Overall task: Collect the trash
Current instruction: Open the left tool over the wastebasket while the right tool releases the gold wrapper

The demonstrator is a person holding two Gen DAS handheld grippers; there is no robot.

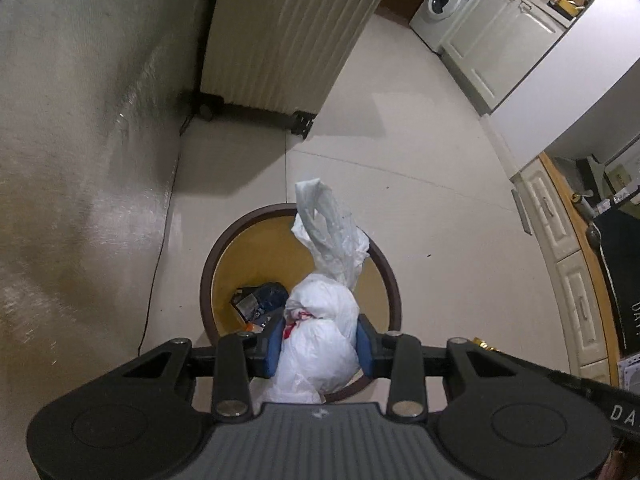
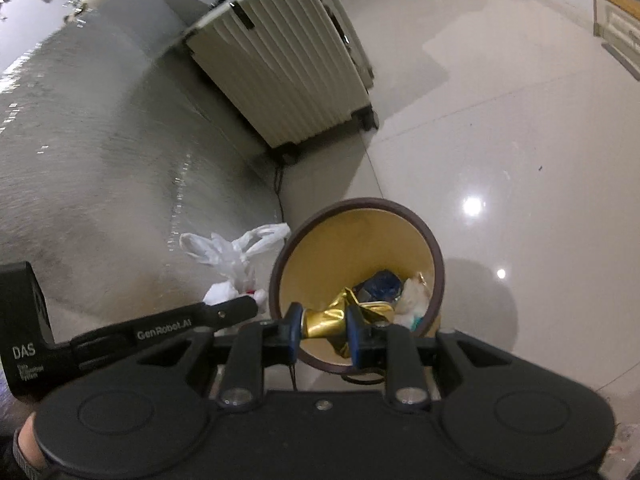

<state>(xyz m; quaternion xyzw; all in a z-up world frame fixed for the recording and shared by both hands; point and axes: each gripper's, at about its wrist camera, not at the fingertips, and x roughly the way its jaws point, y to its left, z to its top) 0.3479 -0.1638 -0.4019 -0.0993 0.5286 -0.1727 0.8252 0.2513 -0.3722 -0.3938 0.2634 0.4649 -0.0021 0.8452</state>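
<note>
Glossy tile floor (image 2: pixel 500 128), kitchen corner. Left gripper (image 1: pixel 320 340) jaws clenched on a knotted white plastic bag (image 1: pixel 324 320), hanging at the near rim of the trash bin (image 1: pixel 208 280). Right gripper (image 2: pixel 322 328) jaws pinch a crumpled gold wrapper (image 2: pixel 326 320) over the bin's near edge. Risks: bag is bulky and sits on the rim line, so letting go now could tip it outside; wrapper may snag or flutter out. Beyond: ribbed suitcase (image 1: pixel 280 32), washing machine (image 1: pixel 444 0).

White bag (image 1: pixel 320 320) hides bin (image 1: pixel 256 256) btm; suitcase (image 1: pixel 288 32) top cropped.
</note>
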